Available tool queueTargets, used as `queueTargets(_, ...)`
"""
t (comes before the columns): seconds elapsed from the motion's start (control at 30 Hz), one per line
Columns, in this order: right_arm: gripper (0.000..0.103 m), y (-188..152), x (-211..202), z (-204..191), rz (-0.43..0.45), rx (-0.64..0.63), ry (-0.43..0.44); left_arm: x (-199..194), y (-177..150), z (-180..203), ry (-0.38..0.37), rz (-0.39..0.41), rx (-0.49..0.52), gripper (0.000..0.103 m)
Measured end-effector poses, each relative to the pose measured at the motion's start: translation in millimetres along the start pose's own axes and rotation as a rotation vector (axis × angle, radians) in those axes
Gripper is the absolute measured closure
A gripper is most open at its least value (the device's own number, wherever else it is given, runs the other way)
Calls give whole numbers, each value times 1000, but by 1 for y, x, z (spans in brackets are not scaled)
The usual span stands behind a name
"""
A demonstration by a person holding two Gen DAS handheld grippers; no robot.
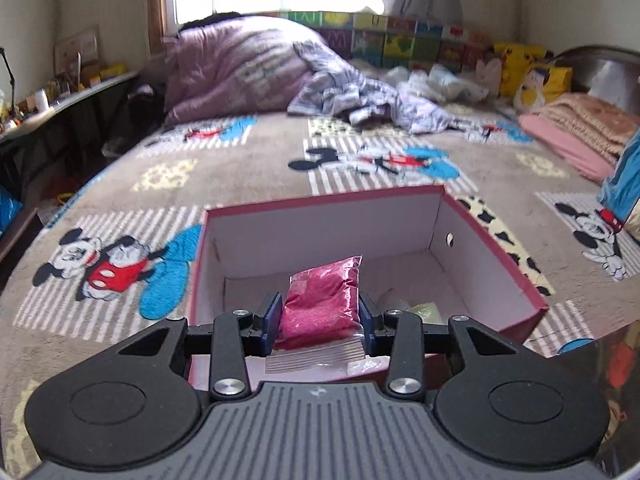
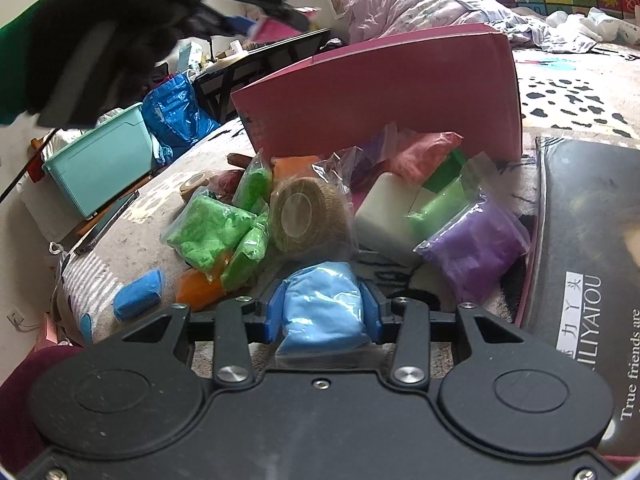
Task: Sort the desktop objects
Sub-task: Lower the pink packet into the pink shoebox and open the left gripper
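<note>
sorting looks barely begun: left tool (image 1: 320,316) grips pink bag (image 1: 322,300) over box (image 1: 496,248); right tool (image 2: 324,312) clamps blue bag (image 2: 324,304); pile (image 2: 320,208) remains.

The left claw (image 2: 256,30) is a dark blur (top left), its load indistinct.

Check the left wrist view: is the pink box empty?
No. The pink box already holds a greenish packet on its floor, while the left gripper holds a red bag above it.
</note>
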State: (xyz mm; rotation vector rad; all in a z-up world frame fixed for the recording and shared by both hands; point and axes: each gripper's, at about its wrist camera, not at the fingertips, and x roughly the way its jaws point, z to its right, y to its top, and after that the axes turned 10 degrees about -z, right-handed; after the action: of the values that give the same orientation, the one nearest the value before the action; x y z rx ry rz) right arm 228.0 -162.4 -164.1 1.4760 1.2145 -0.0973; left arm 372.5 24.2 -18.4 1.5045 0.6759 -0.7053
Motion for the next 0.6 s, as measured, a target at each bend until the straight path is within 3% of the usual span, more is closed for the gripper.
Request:
queueTargets(0.27,63,2,2,2,-13,16,19,54,20,5,73,-176,0,65)
queueTargets(0.6,63,4,5,5,-18,29,43,95,27,11,178,-289,27,65)
